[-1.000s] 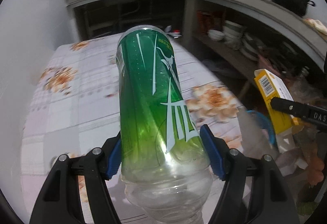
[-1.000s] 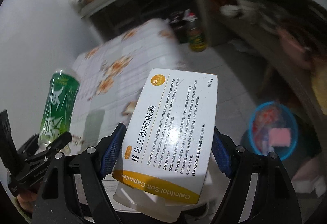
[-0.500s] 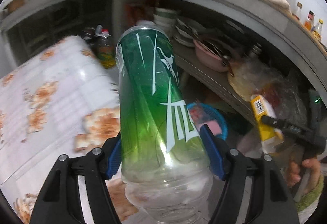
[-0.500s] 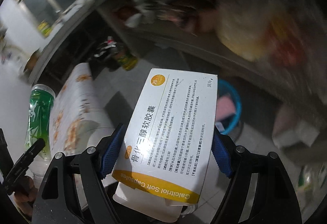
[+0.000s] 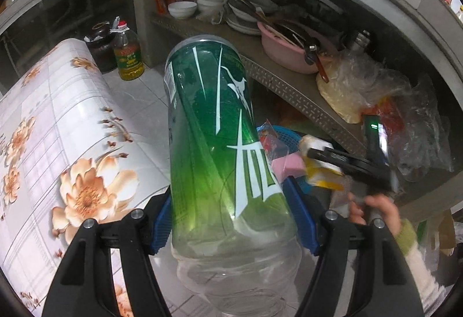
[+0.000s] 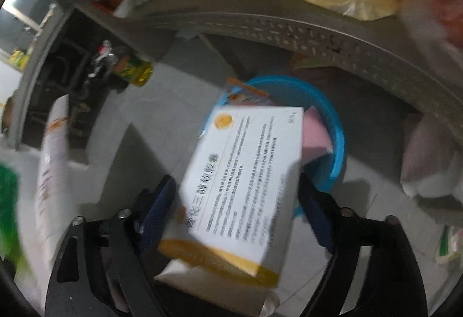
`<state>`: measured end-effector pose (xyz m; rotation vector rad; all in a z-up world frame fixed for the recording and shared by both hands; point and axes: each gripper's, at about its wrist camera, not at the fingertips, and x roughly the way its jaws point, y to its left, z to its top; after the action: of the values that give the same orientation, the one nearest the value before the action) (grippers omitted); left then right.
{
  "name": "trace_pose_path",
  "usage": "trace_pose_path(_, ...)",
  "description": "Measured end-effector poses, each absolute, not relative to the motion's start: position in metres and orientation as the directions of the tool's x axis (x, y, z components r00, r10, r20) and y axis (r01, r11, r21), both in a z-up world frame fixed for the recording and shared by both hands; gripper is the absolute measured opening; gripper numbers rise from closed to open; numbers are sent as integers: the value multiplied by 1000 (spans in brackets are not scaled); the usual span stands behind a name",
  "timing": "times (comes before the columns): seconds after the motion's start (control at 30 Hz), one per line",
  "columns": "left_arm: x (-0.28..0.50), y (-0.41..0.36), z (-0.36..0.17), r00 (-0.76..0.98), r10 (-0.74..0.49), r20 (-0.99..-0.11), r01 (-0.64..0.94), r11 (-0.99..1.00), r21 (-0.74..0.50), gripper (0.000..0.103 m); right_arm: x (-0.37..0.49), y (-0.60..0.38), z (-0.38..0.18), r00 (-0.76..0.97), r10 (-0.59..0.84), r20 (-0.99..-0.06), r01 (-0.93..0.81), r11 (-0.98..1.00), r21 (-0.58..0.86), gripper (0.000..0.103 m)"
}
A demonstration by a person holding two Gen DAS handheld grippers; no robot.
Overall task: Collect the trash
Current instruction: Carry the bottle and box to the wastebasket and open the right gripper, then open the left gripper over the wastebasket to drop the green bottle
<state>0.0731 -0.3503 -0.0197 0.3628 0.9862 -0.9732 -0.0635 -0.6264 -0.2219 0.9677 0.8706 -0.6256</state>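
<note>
The green bottle (image 5: 220,149) hides most of the blue basket (image 5: 285,137) behind it, and its neck runs off the bottom edge. In the right wrist view the medicine box (image 6: 246,181) is smeared — small print unreadable — covering the basket's near rim.

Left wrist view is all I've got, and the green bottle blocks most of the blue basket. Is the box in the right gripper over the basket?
Observer: Yes. In the right wrist view the white and yellow medicine box overlaps the near rim of the blue basket, which stands on the floor under the shelf.
Operator: Is the gripper clamping the box?
Observer: The right gripper has its jaws opening. The box lies tilted between the blue pads, with a gap showing at the pad on the picture's left.
Operator: Any room in the basket?
Observer: Its far inner wall shows bare blue above a pink item. The box hides the near half.
</note>
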Motion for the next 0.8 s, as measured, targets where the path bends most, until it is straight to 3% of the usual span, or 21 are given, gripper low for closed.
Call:
trace_pose_path(0.17,75,-372,-31,170,-504,-847,828,539,-154,68,-65,-642,-254,488,-78,-869,818,389,424,86)
trace_pose_path(0.7,46,-520,-111,-33,-404,-914,855,463,-235,70,-188,-601,-254,499,-115,-859,844,288,452,86)
trace_pose_path(0.77,46,-541,-130,-21,-383,-924,852,477,-217,83,-199,-599,-255,492,-117,-863,852,269,450,86)
trace_pose_path(0.8,47,-547,-137,-6,-369,-929,849,490,-200,84,-203,-598,-256,490,-117,-864,854,262,449,86)
